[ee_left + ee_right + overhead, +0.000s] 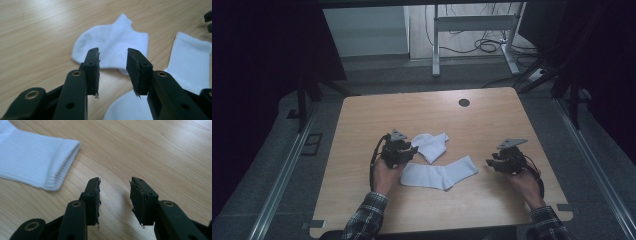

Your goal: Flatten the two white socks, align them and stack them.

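Two white socks lie near the middle of the wooden table (362, 120). The folded sock (431, 145) (112, 45) is farther back; the flat long sock (439, 174) (192, 65) lies nearer the person, its ribbed cuff (37, 165) pointing right. My left gripper (411, 150) (113, 65) is open just left of the folded sock, its jaws aimed at it with nothing between them. My right gripper (490, 163) (115, 195) is open over bare wood, a short way right of the long sock's cuff.
A round cable hole (464, 102) sits at the table's back edge. Beyond the table stand a metal desk frame (472, 30) and loose cables (487, 45) on the floor. Bare wood surrounds the socks on all sides.
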Available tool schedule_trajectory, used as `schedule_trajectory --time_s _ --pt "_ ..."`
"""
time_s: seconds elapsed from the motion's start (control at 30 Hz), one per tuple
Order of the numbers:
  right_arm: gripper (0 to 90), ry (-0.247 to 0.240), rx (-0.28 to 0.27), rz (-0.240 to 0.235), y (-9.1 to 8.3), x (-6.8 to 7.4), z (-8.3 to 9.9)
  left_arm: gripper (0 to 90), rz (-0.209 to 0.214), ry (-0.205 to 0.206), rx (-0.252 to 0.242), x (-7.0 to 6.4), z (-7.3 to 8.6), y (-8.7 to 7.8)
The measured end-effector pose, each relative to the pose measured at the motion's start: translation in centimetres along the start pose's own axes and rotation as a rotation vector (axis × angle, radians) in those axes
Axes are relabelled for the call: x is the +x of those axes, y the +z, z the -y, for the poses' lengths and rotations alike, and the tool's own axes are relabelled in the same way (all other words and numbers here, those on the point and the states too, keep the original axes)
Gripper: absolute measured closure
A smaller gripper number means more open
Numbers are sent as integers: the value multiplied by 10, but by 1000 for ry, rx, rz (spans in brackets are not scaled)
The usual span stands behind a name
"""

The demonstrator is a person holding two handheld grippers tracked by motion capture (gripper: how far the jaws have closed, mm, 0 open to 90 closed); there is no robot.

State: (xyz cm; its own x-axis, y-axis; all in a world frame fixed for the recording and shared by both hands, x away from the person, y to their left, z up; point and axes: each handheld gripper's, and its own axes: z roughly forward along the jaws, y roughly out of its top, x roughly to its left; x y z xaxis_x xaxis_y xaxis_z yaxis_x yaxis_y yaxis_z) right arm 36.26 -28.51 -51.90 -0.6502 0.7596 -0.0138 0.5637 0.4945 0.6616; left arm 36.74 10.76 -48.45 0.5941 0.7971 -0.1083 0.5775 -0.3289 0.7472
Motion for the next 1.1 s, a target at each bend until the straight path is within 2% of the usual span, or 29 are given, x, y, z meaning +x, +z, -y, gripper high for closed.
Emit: schedule_trajectory --time_s 0.13,0.27,0.33,0.53,0.63,0.73,0.77,0.8,0.87,0.93,1.0,1.1 --pt "571 9 4 10 0 -6 4 654 -8 22 20 -2 -11 16" --pt "553 6 10 17 1 -8 6 672 -46 23 47 8 -18 34" --pt "547 0 18 19 3 -8 7 682 -62 5 56 16 -19 42" --pt "524 10 11 4 4 -9 8 643 -113 -41 81 36 -18 63" --pt "511 24 6 -6 4 -11 9 610 -128 -37 105 38 -14 71" --pt "505 22 2 -7 4 -12 10 594 -153 -7 144 37 -10 78" --pt "501 22 1 -7 4 -12 10 596 -149 -9 133 37 -9 78" --pt "498 22 1 -7 4 -12 10 618 -134 -31 128 37 -8 78" --pt "495 24 0 -7 4 -11 10 719 -100 -57 124 37 -8 78" --pt "492 25 -1 -8 4 -11 10 844 -94 -55 139 35 -9 78" --pt "489 23 -1 -7 4 -11 10 862 -100 -39 134 32 -13 75" --pt "488 23 -3 -9 4 -11 10 863 -89 -56 82 29 -23 64"
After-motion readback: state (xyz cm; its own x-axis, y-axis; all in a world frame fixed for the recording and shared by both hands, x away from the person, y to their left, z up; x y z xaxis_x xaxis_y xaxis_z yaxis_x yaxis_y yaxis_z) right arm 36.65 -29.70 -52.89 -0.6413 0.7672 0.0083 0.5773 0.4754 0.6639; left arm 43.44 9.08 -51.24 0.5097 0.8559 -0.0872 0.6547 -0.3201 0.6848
